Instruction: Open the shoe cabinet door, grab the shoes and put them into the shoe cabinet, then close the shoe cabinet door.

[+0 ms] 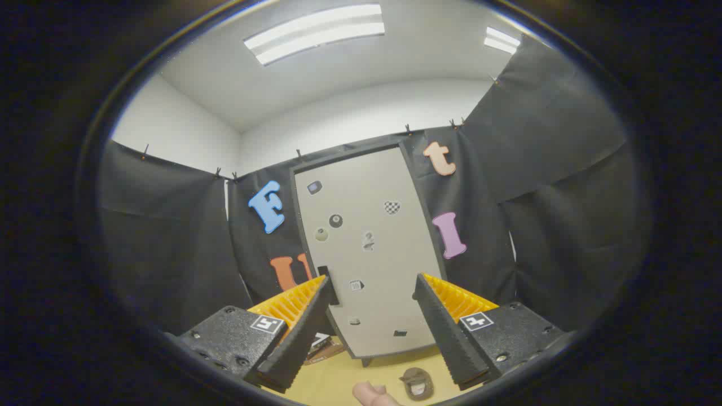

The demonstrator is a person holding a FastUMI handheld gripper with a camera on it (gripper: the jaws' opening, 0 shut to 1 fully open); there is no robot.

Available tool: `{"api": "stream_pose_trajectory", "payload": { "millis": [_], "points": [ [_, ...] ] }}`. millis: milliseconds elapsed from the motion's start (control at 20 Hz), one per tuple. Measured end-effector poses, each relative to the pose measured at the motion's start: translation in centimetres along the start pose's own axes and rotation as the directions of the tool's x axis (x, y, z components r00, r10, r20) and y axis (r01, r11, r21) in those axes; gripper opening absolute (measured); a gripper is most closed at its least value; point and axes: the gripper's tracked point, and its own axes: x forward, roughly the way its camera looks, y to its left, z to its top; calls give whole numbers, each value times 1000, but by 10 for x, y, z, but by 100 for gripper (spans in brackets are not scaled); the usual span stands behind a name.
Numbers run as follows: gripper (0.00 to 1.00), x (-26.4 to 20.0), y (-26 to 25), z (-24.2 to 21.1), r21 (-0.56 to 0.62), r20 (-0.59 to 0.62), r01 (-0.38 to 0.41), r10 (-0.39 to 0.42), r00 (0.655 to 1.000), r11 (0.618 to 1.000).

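The gripper (372, 316) is raised and aimed at the shoe cabinet (369, 254); its jaws stand spread wide, holding nothing and touching nothing; the fingers (296, 338) show ribbed inner faces and a rough, grainy outer surface, each carrying a small square marker. The cabinet stands beyond the jaws, framed between them, against the black cloth wall (169, 237); its door (389, 186) is shut; the front is a flat, pale, matt panel in a dark frame, dotted with small stickers too small to identify; a dark rectangular handle (324, 276) sits on its left edge, partly hidden by the left finger; short feet lift it off a yellowish wooden floor (338, 378). One shoe (417, 384), brownish and seen from above, lies on the floor just ahead of the cabinet, below the jaws, partly cut off; a fingertip (372, 393) of a person shows beside it. A flat cardboard-like item (324, 347) behind the left finger cannot be made out.
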Motion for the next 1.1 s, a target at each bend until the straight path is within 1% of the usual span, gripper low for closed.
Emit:
{"api": "stream_pose_trajectory", "payload": {
  "millis": [50, 150, 300, 400, 650, 750, 800, 1000, 1100],
  "points": [
    [98, -5, -2, 4, -24, 24, 1, 0, 1000, 1000],
    [98, -11, -12, 4, -85, 33, 19, -17, 999, 996],
    [98, -14, -17, -1, -30, 22, 16, -15, 1000, 999],
    [98, -12, -25, -5, -20, 18, 25, -24, 1000, 999],
    [98, 10, -33, -17, -79, -17, 56, -58, 998, 995],
    [98, 21, -38, -27, -83, -36, 83, -86, 996, 993],
    [98, 28, -36, -32, -89, -54, 82, -87, 995, 993],
    [99, 58, -17, -52, -160, -86, 27, -41, 995, 987],
    [99, 76, -2, -62, -155, -102, -14, -2, 995, 988]
  ]
}}
